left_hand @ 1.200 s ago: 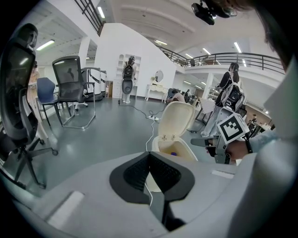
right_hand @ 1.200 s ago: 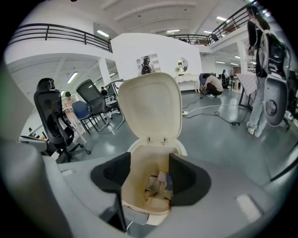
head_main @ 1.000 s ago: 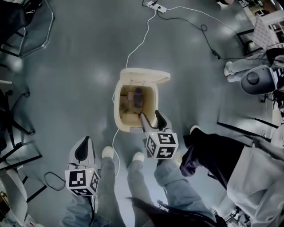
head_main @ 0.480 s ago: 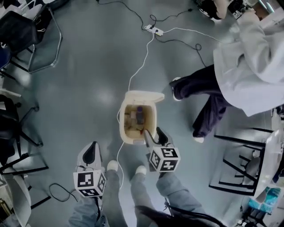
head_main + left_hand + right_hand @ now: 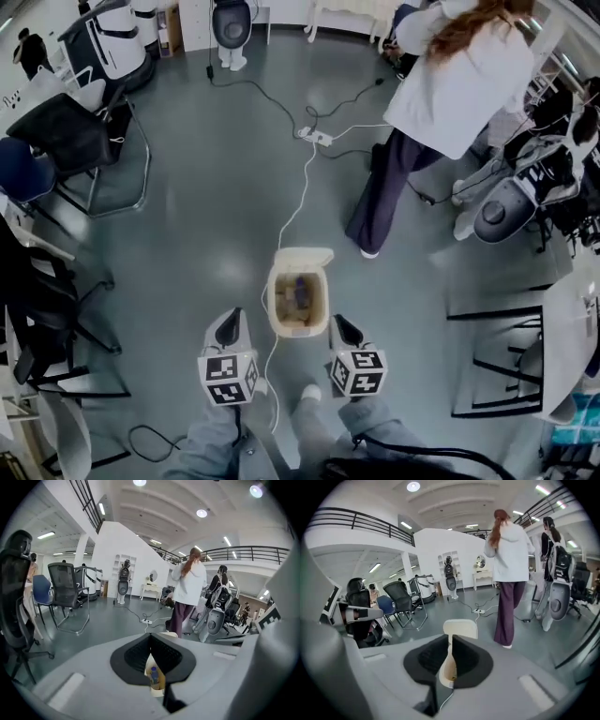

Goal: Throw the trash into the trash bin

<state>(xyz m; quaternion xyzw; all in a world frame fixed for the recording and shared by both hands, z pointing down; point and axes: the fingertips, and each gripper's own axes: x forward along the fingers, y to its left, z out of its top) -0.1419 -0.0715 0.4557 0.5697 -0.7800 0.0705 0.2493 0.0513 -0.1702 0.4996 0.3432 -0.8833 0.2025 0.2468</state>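
1. We see the cream trash bin (image 5: pixel 274 305) on the floor, lid up, with a blue-capped bottle (image 5: pixel 301 289) inside.
2. Our left gripper (image 5: pixel 233 317) has its jaws together and empty; our right gripper (image 5: pixel 338 324) has just been closing its jaws, also empty.

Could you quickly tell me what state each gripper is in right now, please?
Left gripper: jaws closed, empty.
Right gripper: jaws have just been closing, now together, nothing between them.

Head view: from your head, high over floor (image 5: pixel 202 220), facing steeply down; trash bin (image 5: pixel 298 302) mid-frame, well below. Left gripper view: looks along its own jaws, slightly downward, bin near ahead. Right gripper view: likewise, from bin's other side. All three share bin, cable (image 5: pixel 298 202), person in white coat (image 5: pixel 450 80).
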